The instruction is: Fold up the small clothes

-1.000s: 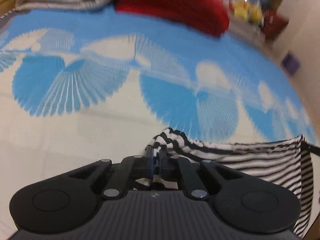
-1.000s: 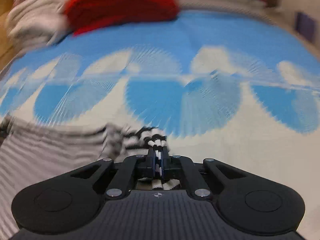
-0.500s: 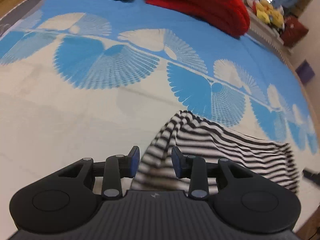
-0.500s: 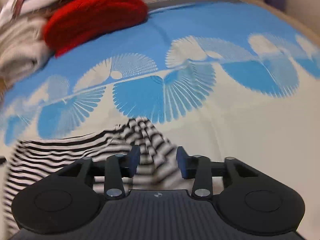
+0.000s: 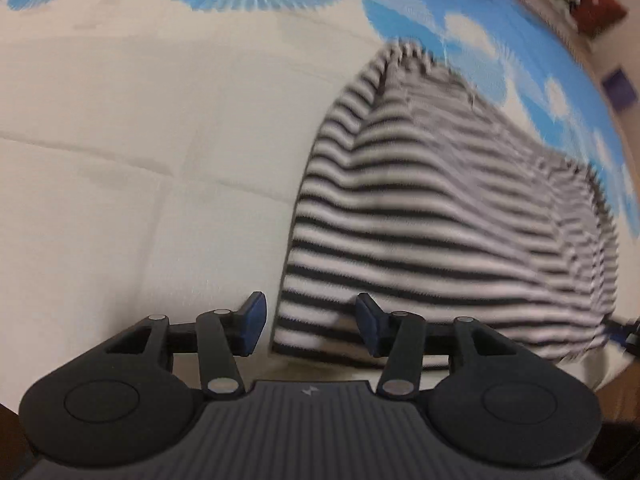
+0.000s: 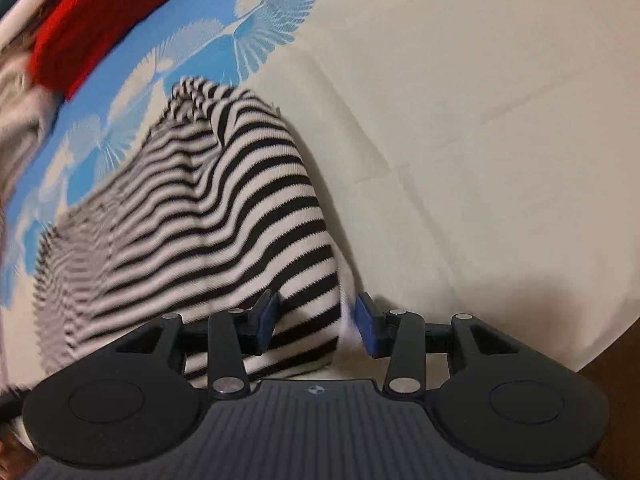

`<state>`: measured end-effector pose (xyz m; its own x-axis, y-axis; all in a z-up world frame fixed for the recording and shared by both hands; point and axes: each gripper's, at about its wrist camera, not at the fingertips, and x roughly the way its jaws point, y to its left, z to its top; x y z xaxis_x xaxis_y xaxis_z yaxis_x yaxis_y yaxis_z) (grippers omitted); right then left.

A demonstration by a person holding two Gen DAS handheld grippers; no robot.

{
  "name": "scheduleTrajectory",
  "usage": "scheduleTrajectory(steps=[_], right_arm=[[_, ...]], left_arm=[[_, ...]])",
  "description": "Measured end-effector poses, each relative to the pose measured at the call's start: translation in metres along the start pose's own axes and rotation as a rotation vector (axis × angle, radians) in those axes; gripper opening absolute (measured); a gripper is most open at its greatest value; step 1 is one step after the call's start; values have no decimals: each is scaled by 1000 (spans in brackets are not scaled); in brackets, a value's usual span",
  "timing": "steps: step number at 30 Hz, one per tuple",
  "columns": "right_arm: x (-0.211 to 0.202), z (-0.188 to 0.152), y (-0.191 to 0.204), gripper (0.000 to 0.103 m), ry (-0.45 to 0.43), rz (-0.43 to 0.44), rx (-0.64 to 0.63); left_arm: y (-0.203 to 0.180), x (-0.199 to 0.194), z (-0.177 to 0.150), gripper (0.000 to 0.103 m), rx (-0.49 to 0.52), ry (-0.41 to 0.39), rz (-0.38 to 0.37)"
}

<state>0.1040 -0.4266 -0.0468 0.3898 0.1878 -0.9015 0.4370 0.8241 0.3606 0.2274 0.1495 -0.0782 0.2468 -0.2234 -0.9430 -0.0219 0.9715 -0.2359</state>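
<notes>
Through the left wrist view, our left gripper (image 5: 308, 322) stands with its blue pads spread. The near left corner of the striped garment (image 5: 448, 216) lies between them, but neither pad presses on it; the cloth's edge sits just inside the left-hand pad and runs away ahead and to the right across the cream and blue bedspread (image 5: 120, 140). These jaws have just been opening. We judge that a fold has just been laid down and let go; the next move calls for drawing the tongs back clear of the cloth without dragging it, then finding the next edge to pinch.

Through the right wrist view, our right gripper (image 6: 318, 320) is likewise spread, with the garment's near right corner between the pads and its edge just inside the right-hand pad, untouched on that side. The garment stretches ahead and to the left, a ridge humped along its far part. A red knitted item (image 6: 100, 24) lies well beyond it.

A second ago both tongs were pressed together, pinching a bunched striped edge held up over the blue pattern. Half a second ago they were already parted with the cloth dropping. Now the garment lies doubled on the cream part of the spread, released.
</notes>
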Motion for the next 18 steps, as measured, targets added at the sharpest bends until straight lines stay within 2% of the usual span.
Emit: scheduleTrajectory(steps=[2,3,4,5,7,10,11,13,14,16,18], right_arm=[[2,-1,1,44,5,2,-16],[2,-1,2,43,8,5,-23],[2,-2,2,37,10,6,-30],[-1,-3,0,26,6,11,-34],[-6,-4,-2,15,-8,44,-30],[-35,-2,-9,11,-133,122,10],[-48,-2,-14,10,-179,158,28],[-58,-3,-18,9,-210,145,23],[-55,-4,-18,9,-195,108,6],[-38,-4,-17,8,-116,35,-24],[-14,-6,-15,8,-12,-58,-68]], left_arm=[[1,6,-4,52,19,22,14],[-3,5,-6,40,51,13,9],[-6,5,-6,9,92,14,-16],[-8,2,-7,5,116,12,-37],[-3,-12,-7,3,111,-54,-32],[10,-47,-11,3,56,-172,-82],[10,-51,-14,2,63,-175,-60],[7,-45,-23,2,96,-116,11],[3,-34,-26,2,123,-60,40],[-6,-15,-30,3,200,33,96],[-14,-17,-31,6,234,19,115]])
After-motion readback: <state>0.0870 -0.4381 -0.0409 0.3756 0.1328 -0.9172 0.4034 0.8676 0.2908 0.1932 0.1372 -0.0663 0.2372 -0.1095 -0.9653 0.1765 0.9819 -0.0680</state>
